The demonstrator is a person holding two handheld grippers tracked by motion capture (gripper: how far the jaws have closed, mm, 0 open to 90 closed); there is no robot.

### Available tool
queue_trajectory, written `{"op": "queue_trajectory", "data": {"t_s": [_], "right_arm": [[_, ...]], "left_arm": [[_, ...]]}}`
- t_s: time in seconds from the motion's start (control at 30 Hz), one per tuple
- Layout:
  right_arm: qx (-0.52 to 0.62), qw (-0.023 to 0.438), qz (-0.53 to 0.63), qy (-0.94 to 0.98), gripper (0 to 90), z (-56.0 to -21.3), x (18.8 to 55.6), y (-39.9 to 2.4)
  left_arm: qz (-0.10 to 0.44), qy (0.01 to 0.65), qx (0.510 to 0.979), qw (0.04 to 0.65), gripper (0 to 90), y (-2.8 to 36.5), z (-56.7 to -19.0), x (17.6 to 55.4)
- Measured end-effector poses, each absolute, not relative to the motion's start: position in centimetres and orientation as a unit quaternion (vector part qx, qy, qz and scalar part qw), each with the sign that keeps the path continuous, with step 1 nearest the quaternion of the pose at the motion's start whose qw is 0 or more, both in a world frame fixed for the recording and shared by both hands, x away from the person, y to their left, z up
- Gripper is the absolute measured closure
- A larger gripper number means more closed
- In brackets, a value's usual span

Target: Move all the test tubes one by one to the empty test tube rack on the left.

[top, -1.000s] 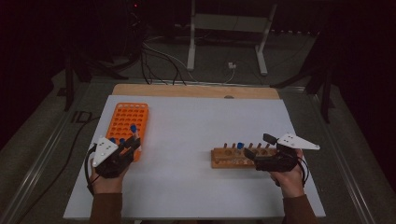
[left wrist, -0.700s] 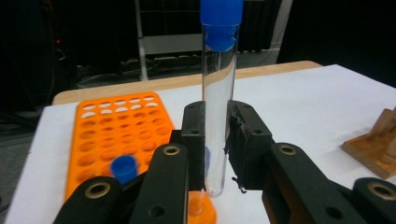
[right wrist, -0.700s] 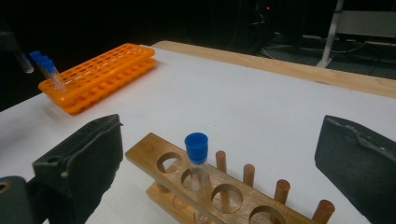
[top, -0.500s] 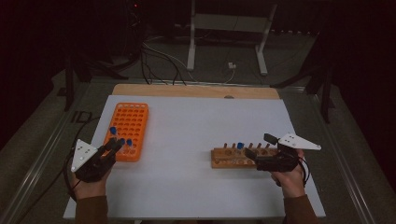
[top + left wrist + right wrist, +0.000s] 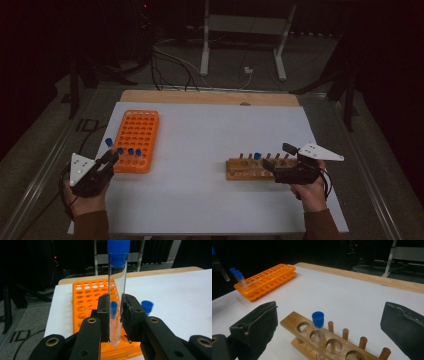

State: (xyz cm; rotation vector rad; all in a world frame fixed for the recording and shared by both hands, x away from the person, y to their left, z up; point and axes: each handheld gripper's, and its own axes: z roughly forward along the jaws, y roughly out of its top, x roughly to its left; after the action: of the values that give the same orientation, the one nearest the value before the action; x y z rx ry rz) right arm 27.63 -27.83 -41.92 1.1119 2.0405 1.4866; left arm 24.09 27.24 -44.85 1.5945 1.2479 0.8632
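- One blue-capped tube [image 5: 318, 326] already stands in the wooden rack [image 5: 250, 169]; its other holes are empty, and three tubes remain at the near end of the orange rack [image 5: 135, 140].
- The left gripper [image 5: 109, 161] has its jaws clenched on a fourth tube [image 5: 117, 290], held upright just beside the orange rack's near left corner, well apart from the wooden rack. I judge carrying and seating it comes next.
- The right gripper [image 5: 279, 156] rests low at the wooden rack's right end, jaws released wide.

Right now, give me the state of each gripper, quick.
Left gripper: closed on a blue-capped tube.
Right gripper: open, holding nothing, jaws either side of the wooden rack.
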Motion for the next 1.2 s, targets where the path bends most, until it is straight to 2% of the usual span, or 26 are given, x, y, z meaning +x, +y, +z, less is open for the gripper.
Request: {"op": "queue_trajectory", "data": {"t_s": [0.8, 1.2], "right_arm": [[0.392, 0.192, 0.531, 0.727, 1.8, -41.9, 27.5, -27.8], [0.392, 0.192, 0.532, 0.726, 1.8, -41.9, 27.5, -27.9]], "left_arm": [[0.328, 0.531, 0.655, 0.426, 77.2, 28.2, -48.0, 26.6], [0.298, 0.545, 0.701, 0.350, 78.2, 27.5, -48.7, 27.3]]}}
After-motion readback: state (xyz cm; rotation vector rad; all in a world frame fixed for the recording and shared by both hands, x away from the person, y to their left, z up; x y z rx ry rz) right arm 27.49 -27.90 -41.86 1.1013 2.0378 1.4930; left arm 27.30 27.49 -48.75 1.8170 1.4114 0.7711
